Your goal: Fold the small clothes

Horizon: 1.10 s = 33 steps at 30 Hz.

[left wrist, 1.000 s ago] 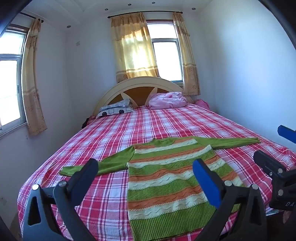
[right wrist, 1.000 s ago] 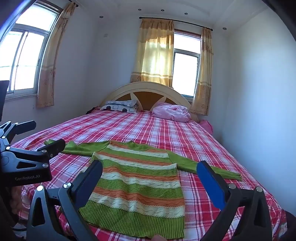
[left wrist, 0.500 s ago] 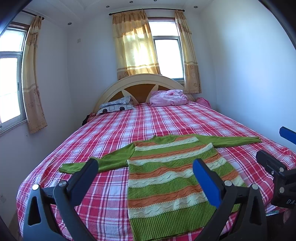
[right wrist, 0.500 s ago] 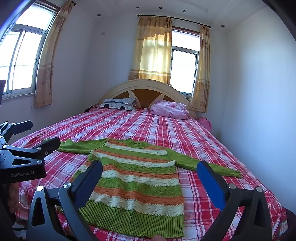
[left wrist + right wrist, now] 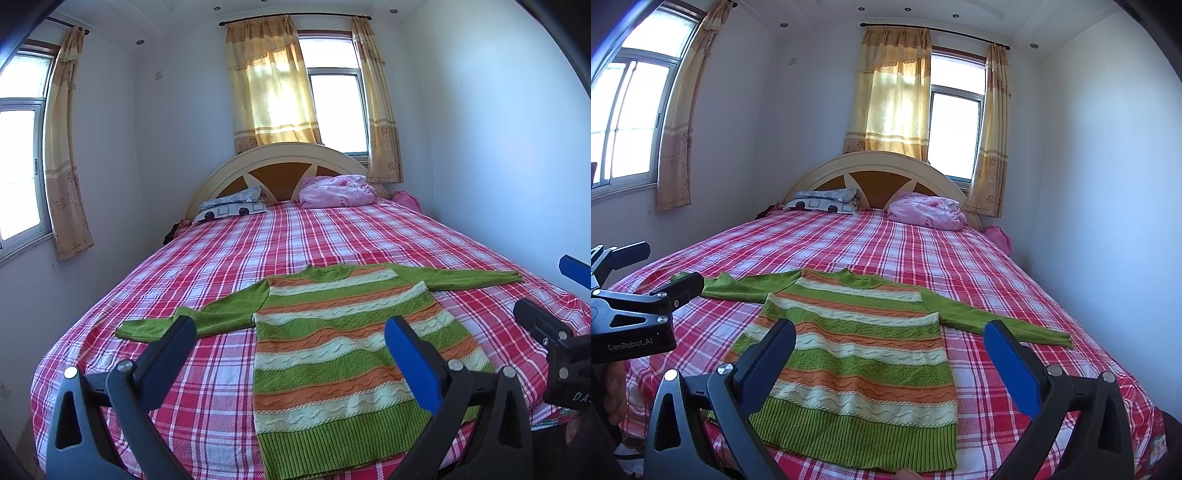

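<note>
Striped knit sweater [image 5: 343, 354]: green, orange and cream bands, solid green sleeves and ribbed green hem; laid flat and fully spread on the bed [image 5: 332, 240], at the foot end, hem toward the cameras and collar toward the headboard [image 5: 284, 166]. Both sleeves stretched out sideways from the sweater body, flat on the red-and-white plaid sheet. Left hand-held gripper [image 5: 288, 343]: held above the bed's foot edge, short of the sweater's hem; fingers wide apart, nothing between them, no contact with the knit. Right hand-held gripper [image 5: 890, 347]: likewise above the foot edge, short of the hem; fingers wide apart, empty. In the right wrist view the left tool shows at the sweater's left side; in the left wrist view the right tool shows at the sweater's right side. Far from the sweater, against the headboard: patterned pillow [image 5: 232, 208] and a bunched pink quilt [image 5: 336, 190], the pillow on the left, the quilt on the right. Behind the headboard: window with yellow curtains [image 5: 273, 85].
</note>
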Each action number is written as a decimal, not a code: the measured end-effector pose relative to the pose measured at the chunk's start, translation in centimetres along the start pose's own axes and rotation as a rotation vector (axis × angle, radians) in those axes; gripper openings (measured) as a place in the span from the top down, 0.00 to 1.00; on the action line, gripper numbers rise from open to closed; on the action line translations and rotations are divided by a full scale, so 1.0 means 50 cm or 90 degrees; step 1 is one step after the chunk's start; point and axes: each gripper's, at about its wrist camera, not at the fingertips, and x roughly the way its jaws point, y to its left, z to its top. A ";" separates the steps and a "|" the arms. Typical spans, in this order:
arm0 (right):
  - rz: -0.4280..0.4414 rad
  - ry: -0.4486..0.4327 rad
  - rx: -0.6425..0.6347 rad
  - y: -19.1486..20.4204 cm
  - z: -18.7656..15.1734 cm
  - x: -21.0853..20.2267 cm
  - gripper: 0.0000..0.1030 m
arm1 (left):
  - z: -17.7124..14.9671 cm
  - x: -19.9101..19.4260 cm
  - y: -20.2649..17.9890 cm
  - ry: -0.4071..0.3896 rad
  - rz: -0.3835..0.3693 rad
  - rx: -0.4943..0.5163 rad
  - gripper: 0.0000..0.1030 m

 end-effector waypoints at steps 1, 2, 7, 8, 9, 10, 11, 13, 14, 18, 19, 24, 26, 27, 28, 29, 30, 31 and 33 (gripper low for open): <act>0.000 0.001 0.000 0.000 -0.001 0.000 0.01 | 0.000 0.000 0.000 0.000 0.000 0.000 0.00; 0.001 0.002 -0.001 0.000 -0.001 0.000 0.01 | 0.000 0.000 0.000 0.000 0.000 0.000 0.00; 0.001 0.002 -0.001 0.001 0.000 0.000 0.01 | 0.001 0.000 0.001 0.001 0.001 -0.002 0.00; 0.001 0.002 0.000 0.001 0.000 0.000 0.01 | 0.001 0.000 0.002 0.001 0.001 -0.003 0.00; 0.000 0.002 0.001 -0.001 -0.002 0.002 0.01 | 0.001 0.002 0.004 0.000 0.000 -0.005 0.00; 0.001 0.003 0.001 -0.001 -0.002 0.003 0.01 | 0.000 0.002 0.004 0.000 0.000 -0.005 0.00; 0.001 0.003 0.000 0.000 -0.002 0.003 0.01 | 0.000 0.001 0.005 -0.001 0.001 -0.005 0.00; 0.001 0.002 0.000 -0.002 -0.003 0.003 0.01 | 0.000 0.002 0.007 -0.001 0.000 -0.004 0.00; 0.002 0.002 -0.001 -0.001 -0.003 0.004 0.01 | 0.000 0.002 0.008 -0.001 0.000 -0.005 0.00; 0.003 0.003 -0.002 0.000 -0.004 0.004 0.01 | -0.001 0.000 0.007 0.000 -0.002 -0.006 0.00; 0.002 0.004 -0.003 0.002 -0.004 0.005 0.01 | -0.001 0.000 0.007 -0.001 -0.002 -0.006 0.00; 0.003 0.003 -0.003 0.004 -0.004 0.005 0.01 | 0.000 -0.001 0.006 -0.001 -0.001 -0.006 0.00; 0.002 0.003 -0.003 0.003 -0.004 0.004 0.01 | 0.000 -0.001 0.006 0.000 -0.002 -0.007 0.00; 0.002 0.003 -0.002 0.003 -0.004 0.004 0.01 | 0.000 -0.002 0.007 0.000 -0.004 -0.009 0.00; 0.004 0.004 -0.002 0.004 -0.004 0.005 0.01 | 0.000 -0.003 0.006 0.000 -0.004 -0.009 0.00; 0.004 0.004 -0.003 0.005 -0.004 0.005 0.01 | 0.000 -0.003 0.006 0.000 -0.003 -0.009 0.00; 0.004 0.004 -0.003 0.006 -0.003 0.005 0.01 | 0.000 -0.003 0.006 -0.001 -0.003 -0.009 0.00; 0.003 0.004 -0.004 0.006 -0.003 0.005 0.01 | 0.000 -0.003 0.007 0.000 -0.004 -0.009 0.00; 0.005 0.004 -0.003 0.005 -0.004 0.005 0.01 | 0.000 -0.002 0.006 0.001 -0.005 -0.009 0.00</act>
